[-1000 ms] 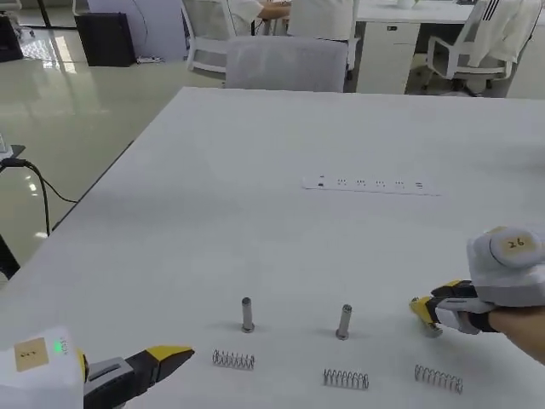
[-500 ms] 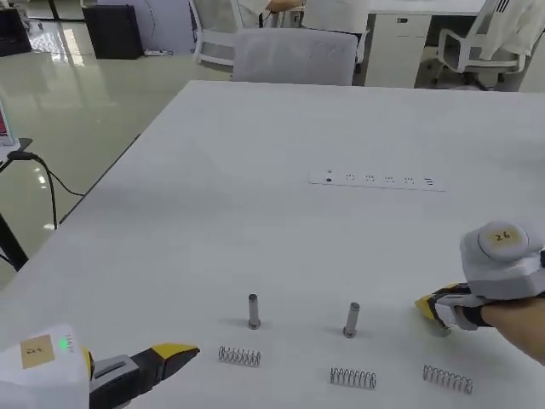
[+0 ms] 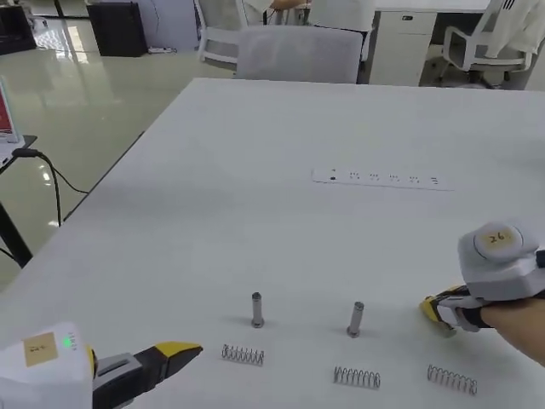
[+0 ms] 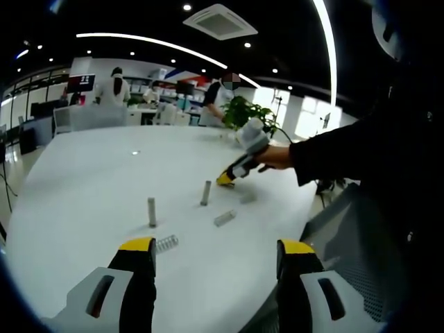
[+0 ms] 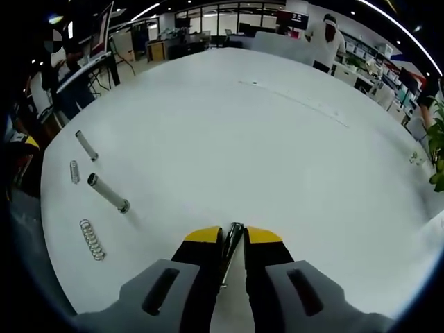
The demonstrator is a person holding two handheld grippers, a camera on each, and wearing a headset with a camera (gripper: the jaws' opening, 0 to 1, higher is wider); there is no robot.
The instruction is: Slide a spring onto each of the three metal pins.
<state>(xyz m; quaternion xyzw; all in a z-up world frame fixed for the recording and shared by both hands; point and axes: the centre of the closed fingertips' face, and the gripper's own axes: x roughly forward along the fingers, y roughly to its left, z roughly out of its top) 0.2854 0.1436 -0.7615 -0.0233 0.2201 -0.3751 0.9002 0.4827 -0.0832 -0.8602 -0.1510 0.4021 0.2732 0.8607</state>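
Two metal pins stand upright near the table's front edge, the left pin (image 3: 257,309) (image 4: 152,211) (image 5: 86,145) and the middle pin (image 3: 356,319) (image 4: 206,193) (image 5: 107,193). My right gripper (image 3: 433,308) (image 5: 234,234) is shut on the third pin (image 3: 444,329) (image 5: 231,244), low at the table to the right of them. Three springs lie flat in front of the pins: left spring (image 3: 243,354) (image 4: 166,243), middle spring (image 3: 357,377) (image 5: 74,171), right spring (image 3: 451,379) (image 5: 92,239). My left gripper (image 3: 180,352) (image 4: 217,246) is open, holds nothing and hovers left of the left spring.
A white power strip (image 3: 383,178) lies flush in the table farther back. A grey chair (image 3: 298,53) stands at the far edge. The table's left edge (image 3: 102,183) drops to the floor, where a black cable hangs. People sit at desks beyond.
The head camera has shifted a little, so everything sits slightly farther right in view. Both grippers, the pins and the springs keep their places.
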